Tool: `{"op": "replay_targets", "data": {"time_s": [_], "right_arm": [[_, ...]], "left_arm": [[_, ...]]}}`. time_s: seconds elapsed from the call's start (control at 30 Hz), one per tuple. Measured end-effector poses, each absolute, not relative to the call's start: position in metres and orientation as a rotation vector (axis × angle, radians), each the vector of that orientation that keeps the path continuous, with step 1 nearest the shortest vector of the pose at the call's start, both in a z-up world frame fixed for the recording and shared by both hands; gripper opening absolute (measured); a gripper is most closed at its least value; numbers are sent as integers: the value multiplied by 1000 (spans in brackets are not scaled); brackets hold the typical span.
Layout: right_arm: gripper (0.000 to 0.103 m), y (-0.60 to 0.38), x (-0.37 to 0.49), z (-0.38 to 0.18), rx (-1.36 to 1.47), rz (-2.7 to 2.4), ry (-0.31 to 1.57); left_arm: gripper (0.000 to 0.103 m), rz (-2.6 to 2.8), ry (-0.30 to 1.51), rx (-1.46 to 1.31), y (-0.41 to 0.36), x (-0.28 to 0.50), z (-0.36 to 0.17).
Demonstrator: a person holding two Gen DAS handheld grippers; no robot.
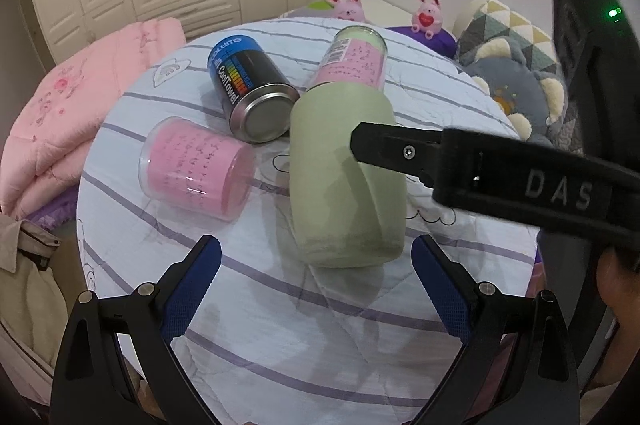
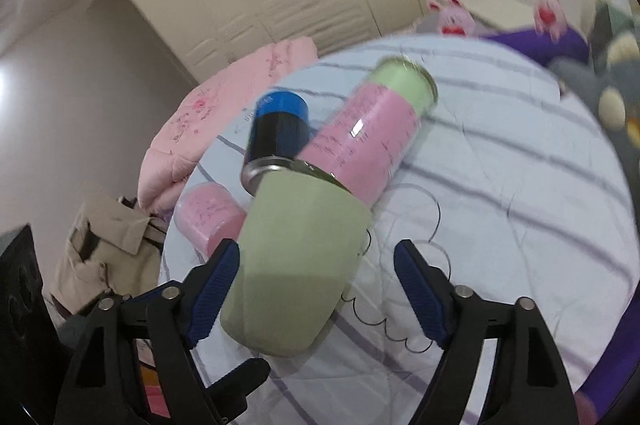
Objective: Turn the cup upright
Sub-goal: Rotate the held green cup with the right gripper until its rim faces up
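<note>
While the green cup (image 1: 340,177) lies on its side on the striped bedspread (image 1: 280,325) in the left wrist view, its long axis runs away from the camera, flat base nearest and mouth pointing at the tall pink-and-green canister (image 1: 352,61) behind it. The left gripper (image 1: 316,285) hangs low just before the base, its blue pads wide apart and touching nothing. The right gripper (image 1: 372,145) reaches in from the right, one black finger laid over the cup's upper side.

From the right wrist view, the cup (image 2: 296,265) tilts up-left to down-right, base close, rim against the blue-and-black can (image 2: 276,133). The right gripper (image 2: 316,289) straddles it with fingers spread; the left pad (image 2: 216,285) sits at the cup's wall, the other apart.
</note>
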State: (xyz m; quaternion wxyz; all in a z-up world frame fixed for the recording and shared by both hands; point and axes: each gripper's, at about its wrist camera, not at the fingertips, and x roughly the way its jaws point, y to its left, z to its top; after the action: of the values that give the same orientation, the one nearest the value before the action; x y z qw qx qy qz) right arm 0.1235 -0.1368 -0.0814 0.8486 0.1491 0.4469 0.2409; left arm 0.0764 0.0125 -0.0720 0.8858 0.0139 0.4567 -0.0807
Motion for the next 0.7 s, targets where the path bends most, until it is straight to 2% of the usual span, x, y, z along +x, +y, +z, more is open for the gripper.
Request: {"op": "replay_targets", "data": {"time_s": [0.37,0.5,0.7], "right_arm": [[82,-127,161,-115,525,611,1091],[84,-120,168,-119,510,641,1105],[83,-116,154,-110,408,639,1031]], "left_arm": [[98,-180,965,18,18,87,-76],[98,-181,969,20,16,87,-77],[98,-185,965,25,13,83,-77]]}}
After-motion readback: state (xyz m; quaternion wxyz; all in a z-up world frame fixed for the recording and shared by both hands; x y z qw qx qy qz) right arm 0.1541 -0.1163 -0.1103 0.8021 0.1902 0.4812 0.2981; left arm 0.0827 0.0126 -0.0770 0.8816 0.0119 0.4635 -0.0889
